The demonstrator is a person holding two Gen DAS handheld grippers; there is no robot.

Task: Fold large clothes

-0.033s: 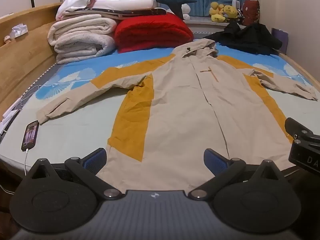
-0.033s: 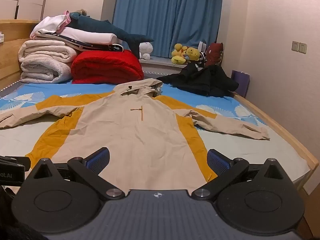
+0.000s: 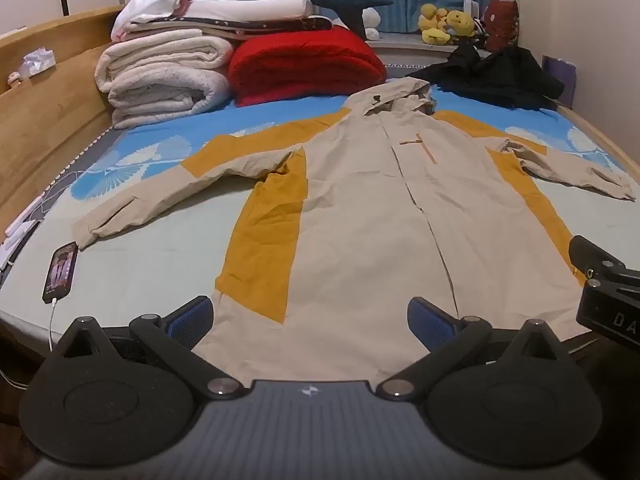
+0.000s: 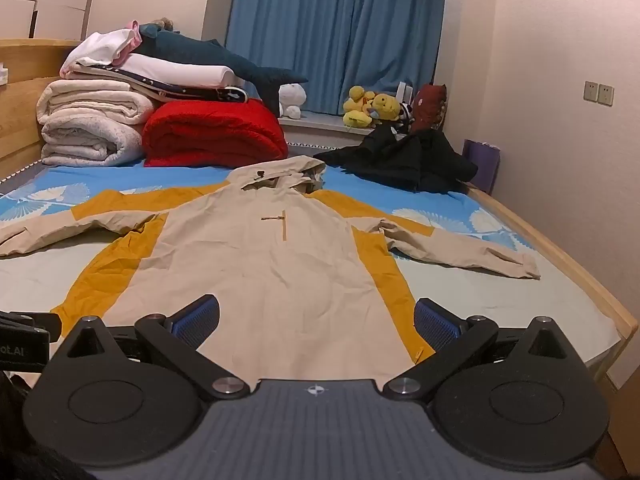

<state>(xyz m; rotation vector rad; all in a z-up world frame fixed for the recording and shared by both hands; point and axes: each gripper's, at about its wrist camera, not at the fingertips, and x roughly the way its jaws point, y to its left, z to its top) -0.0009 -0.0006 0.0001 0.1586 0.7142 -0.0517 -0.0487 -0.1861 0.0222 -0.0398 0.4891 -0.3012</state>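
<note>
Your left tongs (image 3: 310,316) and right tongs (image 4: 316,316) both gape wide, gripping nothing, their ribbed blue pads over the hem of the coat (image 3: 368,216). That hem is cut off behind the tongs' bodies. The beige-and-mustard coat lies flat, creased, sleeves spread on the bed (image 3: 152,248). Farther back, plush folded blankets (image 3: 164,80) and a crumpled black garment (image 4: 404,156).

Beige-and-mustard coat (image 4: 276,264) flat on bed (image 4: 500,300)
</note>
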